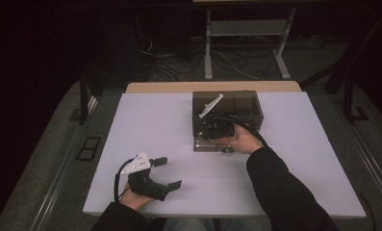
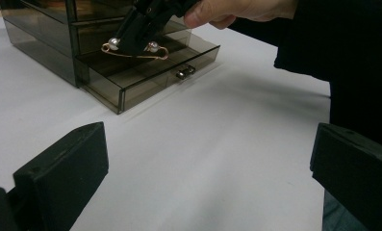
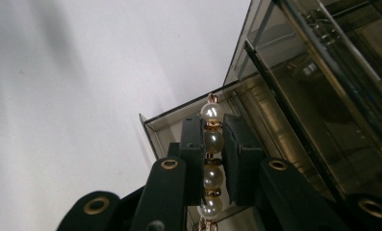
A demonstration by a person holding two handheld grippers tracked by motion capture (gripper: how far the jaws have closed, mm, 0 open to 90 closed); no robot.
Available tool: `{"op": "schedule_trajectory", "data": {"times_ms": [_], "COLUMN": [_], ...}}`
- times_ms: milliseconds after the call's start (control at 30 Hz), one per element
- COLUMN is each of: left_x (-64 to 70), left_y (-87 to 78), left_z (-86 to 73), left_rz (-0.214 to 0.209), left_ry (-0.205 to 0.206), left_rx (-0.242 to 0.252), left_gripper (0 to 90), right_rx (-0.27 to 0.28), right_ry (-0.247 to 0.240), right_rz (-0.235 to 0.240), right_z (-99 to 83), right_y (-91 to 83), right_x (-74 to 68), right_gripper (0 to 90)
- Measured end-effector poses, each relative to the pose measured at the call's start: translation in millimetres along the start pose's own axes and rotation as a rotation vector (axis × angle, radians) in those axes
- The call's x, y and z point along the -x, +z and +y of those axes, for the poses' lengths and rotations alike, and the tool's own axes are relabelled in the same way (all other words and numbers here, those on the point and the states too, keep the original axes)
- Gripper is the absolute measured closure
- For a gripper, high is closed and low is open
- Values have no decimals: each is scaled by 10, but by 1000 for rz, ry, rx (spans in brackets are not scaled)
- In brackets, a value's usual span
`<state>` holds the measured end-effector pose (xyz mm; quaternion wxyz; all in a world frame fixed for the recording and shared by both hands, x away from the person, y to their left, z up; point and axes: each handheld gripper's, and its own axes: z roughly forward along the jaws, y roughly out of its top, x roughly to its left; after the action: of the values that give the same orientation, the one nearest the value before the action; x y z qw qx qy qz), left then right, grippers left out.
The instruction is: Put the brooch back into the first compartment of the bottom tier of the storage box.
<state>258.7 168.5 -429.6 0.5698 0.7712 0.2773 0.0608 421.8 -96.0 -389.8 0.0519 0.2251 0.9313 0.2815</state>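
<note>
Overhead, a person seated at a white table (image 1: 159, 120) works two hand-held grippers beside a smoked, see-through drawer box (image 1: 236, 103) that stands toward the table's far edge. The right gripper (image 1: 216, 126), held in the person's right hand (image 1: 241, 139), reaches over the box's bottom drawer (image 2: 145, 72), which is pulled out toward the person and carries a small metal knob (image 2: 185, 72) on its front. Its two black jaws are pressed in on a pearl hair clip (image 3: 211, 159), a gold-toned wire pin strung with a row of pale beads; in the right gripper view four beads run in a line up the narrow gap between the jaws, the top one clear of their tips. Seen from the left gripper view, the clip (image 2: 133, 49) hangs level in the jaws just above the open drawer, a bead showing at each side of them; whether it touches the drawer floor cannot be told. The left gripper (image 1: 171, 172) rests low near the table's front edge, well apart from the box, gripped by the left hand (image 1: 133, 197), its jaws spread wide with nothing between them. A grey three-cornered plate (image 1: 136, 163) sits on top of it, and a black cable (image 1: 116, 183) loops back toward the sleeve.
</note>
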Motion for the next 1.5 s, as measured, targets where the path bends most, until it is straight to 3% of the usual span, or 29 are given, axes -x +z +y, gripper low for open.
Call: {"op": "schedule_trajectory", "data": {"times_ms": [633,967,1367,1500], "left_x": [1,3,3,3], "left_y": [2,2,4,4], "left_z": [0,-1,1,0], "left_rz": [-1,-2,-2,-1], "left_ry": [1,-2,1,-1], "left_rx": [1,1,1,1], "left_gripper": [0,0,0,0], "right_rx": [-20,-30,-6,1], "right_ry": [36,33,14,9], "right_rz": [5,9,10,5], "right_z": [-46,-43,-27,-37], "right_y": [226,256,102,30], "right_x": [54,37,-22,-55], "right_gripper": [783,781,709,633]}}
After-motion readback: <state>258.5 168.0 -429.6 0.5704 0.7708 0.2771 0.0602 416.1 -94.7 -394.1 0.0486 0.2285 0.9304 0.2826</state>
